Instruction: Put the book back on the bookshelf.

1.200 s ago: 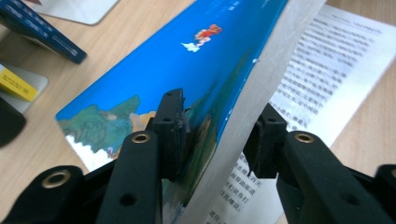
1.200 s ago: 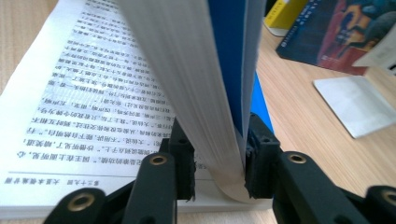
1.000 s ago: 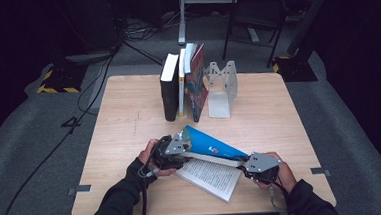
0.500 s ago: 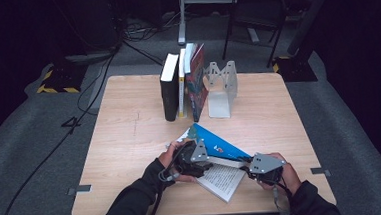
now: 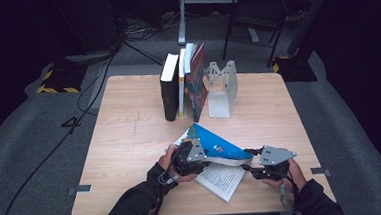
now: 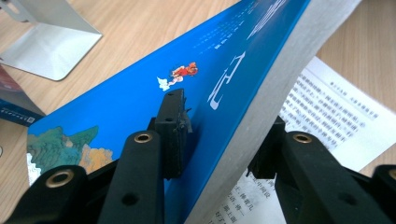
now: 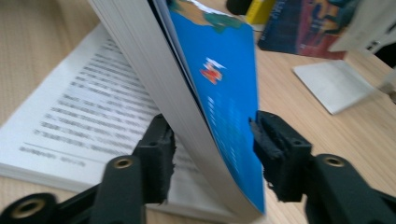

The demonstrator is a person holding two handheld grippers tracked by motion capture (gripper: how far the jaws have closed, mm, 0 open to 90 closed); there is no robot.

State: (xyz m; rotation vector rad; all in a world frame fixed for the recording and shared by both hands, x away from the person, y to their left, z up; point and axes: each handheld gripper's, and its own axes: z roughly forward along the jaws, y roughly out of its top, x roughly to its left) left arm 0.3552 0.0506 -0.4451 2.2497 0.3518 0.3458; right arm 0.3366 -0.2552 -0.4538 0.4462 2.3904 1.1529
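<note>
A book with a blue cover (image 5: 216, 145) lies open near the table's front edge, its text pages (image 5: 222, 178) flat on the wood. The cover and a thick block of pages are lifted at a slant. My left gripper (image 5: 194, 155) is shut on that block at its left end; in the left gripper view (image 6: 219, 135) one pad presses the blue cover (image 6: 140, 93) and the other sits under the page edges. My right gripper (image 5: 249, 165) holds the block's right end, and in the right gripper view (image 7: 212, 140) its pads touch both sides of the blue book (image 7: 224, 93).
At the back middle of the wooden table (image 5: 125, 136), three books (image 5: 182, 83) stand upright against a metal bookend (image 5: 222, 88). Cables and a chair sit on the dark floor beyond the table's far edge.
My left gripper has moved right, from beside the book's left corner onto the lifted block, and shut on it. The right gripper has stayed at the block's right end.
</note>
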